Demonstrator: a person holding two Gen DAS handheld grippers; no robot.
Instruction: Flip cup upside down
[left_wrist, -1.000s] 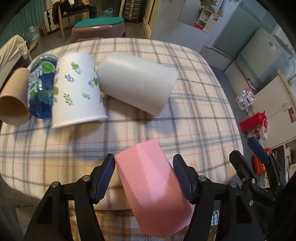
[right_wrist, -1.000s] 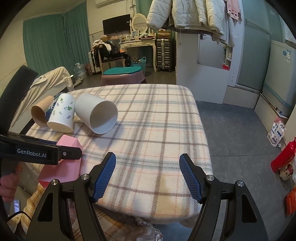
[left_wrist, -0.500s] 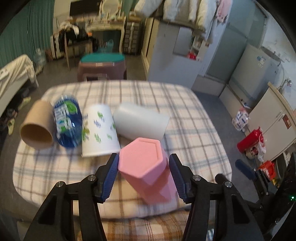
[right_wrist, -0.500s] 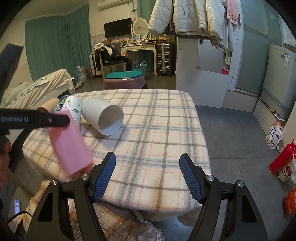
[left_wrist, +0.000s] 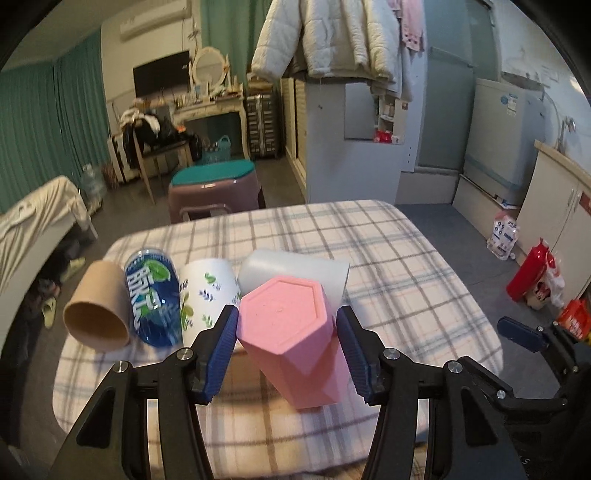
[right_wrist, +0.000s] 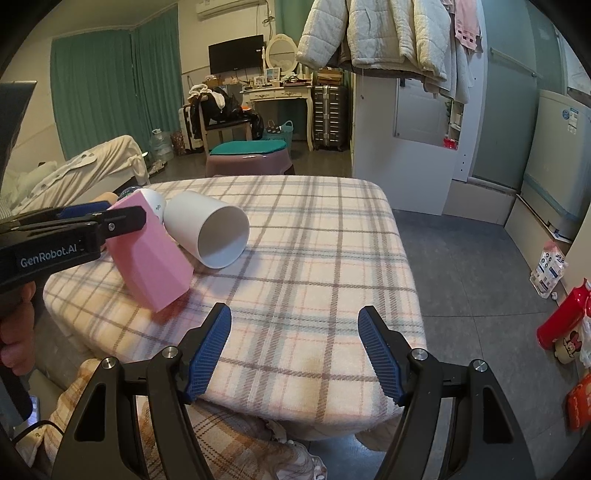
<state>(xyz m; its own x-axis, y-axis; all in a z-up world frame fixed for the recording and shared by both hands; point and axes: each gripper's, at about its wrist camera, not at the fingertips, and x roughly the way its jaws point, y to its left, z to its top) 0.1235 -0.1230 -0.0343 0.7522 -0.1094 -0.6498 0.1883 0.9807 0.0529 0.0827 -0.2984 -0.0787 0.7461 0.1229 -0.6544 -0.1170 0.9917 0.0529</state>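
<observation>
Left wrist: left claw (left_wrist: 286, 347) clamps pink cup (left_wrist: 291, 339) base-up; right claw (right_wrist: 293, 347) gapes.

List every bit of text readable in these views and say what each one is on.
"GenRobot.AI": white letters on the black body of the left gripper, seen from the right wrist view.
Blue can: large white Chinese characters, too distorted to read with confidence.
Sticker on the white appliance: too small.
White packet on the floor: too small.
Red bottle: only a cartoon figure, no legible words.
</observation>
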